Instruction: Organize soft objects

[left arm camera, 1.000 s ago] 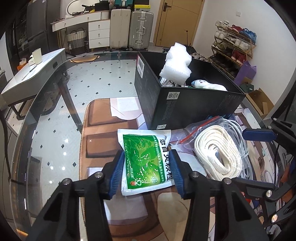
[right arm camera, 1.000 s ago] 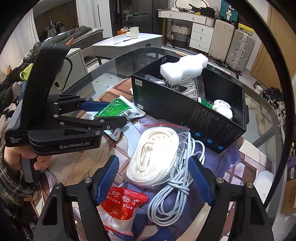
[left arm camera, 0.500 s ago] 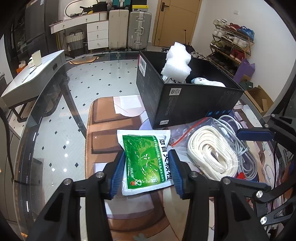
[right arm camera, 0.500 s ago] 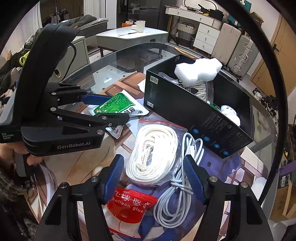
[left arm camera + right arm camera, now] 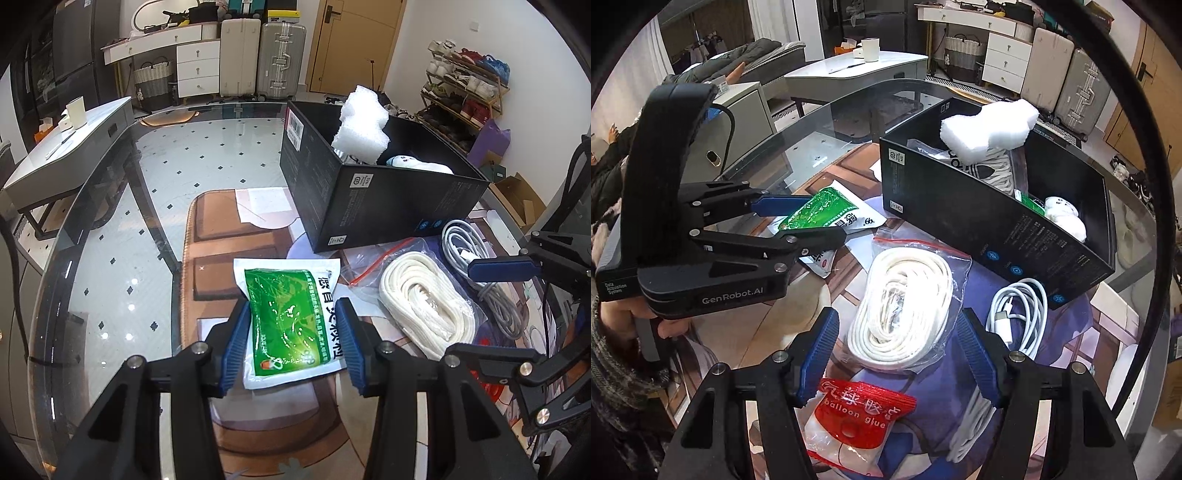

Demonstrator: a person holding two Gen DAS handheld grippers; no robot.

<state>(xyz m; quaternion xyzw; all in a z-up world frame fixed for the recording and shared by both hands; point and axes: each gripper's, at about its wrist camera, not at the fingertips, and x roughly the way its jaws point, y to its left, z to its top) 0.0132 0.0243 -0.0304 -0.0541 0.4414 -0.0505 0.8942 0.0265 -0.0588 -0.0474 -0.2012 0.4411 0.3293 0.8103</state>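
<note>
A green and white medicine pouch (image 5: pixel 291 317) lies on the table mat; it also shows in the right wrist view (image 5: pixel 823 218). My left gripper (image 5: pixel 293 341) is open with its blue pads on either side of the pouch's near end. A bagged white rope coil (image 5: pixel 905 306) lies to the right of the pouch (image 5: pixel 424 302). My right gripper (image 5: pixel 897 354) is open and straddles the coil's near end. A black box (image 5: pixel 369 195) behind holds white foam (image 5: pixel 362 125) and a white plush (image 5: pixel 417 164).
A red balloon glue packet (image 5: pixel 857 421) lies under the right gripper. A white charging cable (image 5: pixel 1019 314) lies right of the coil. The glass table edge (image 5: pixel 74 236) curves along the left. A side table, suitcases and a shoe rack stand beyond.
Both grippers have drawn nearer to their items. The left pads now flank the pouch more closely; the right fingers have closed in around the coil's sides.
</note>
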